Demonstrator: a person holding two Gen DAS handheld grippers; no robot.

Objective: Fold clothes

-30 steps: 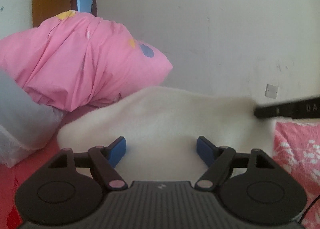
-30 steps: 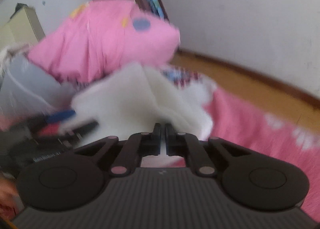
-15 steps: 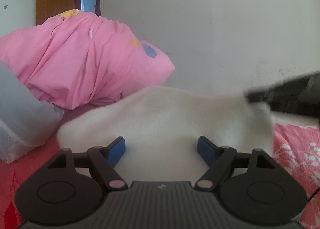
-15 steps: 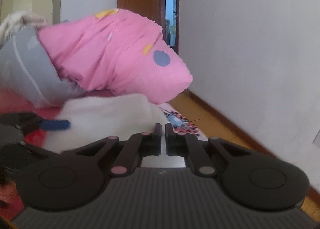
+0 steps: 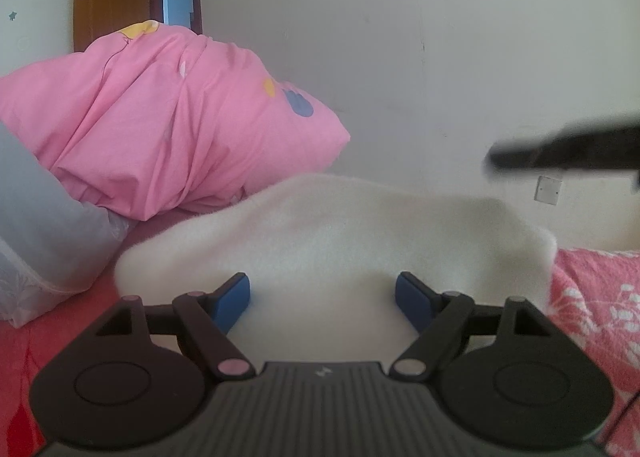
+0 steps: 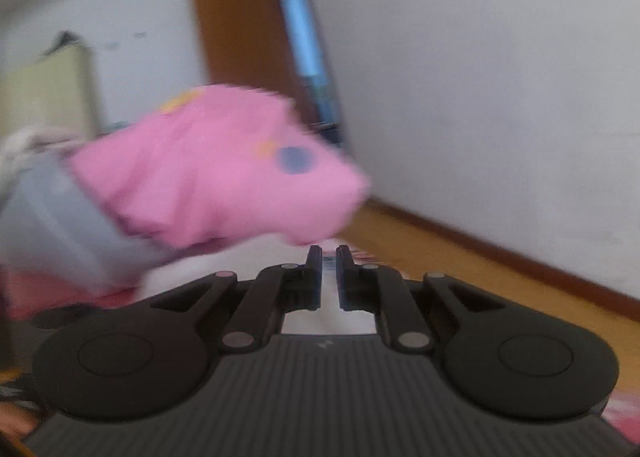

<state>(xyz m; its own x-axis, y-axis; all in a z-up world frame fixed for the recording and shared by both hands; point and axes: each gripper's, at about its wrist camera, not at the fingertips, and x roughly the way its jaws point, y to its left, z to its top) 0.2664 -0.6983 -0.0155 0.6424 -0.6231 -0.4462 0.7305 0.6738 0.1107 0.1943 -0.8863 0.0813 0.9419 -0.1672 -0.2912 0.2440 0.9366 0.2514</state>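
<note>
The fluffy white garment point(image 5: 328, 233) lies in a soft heap on the pink bed point(image 5: 592, 289), right in front of the left tool point(image 5: 322, 295). That tool's blue fingers point(image 5: 234, 297) are spread wide apart. The right tool point(image 6: 329, 277) is lifted up, nearly pressed together, pinching nothing. A big pink quilt point(image 5: 180, 121) sits behind.

pink duvet point(image 5: 168, 125) heaped behind white garment point(image 5: 340, 233), bare wall beyond
</note>
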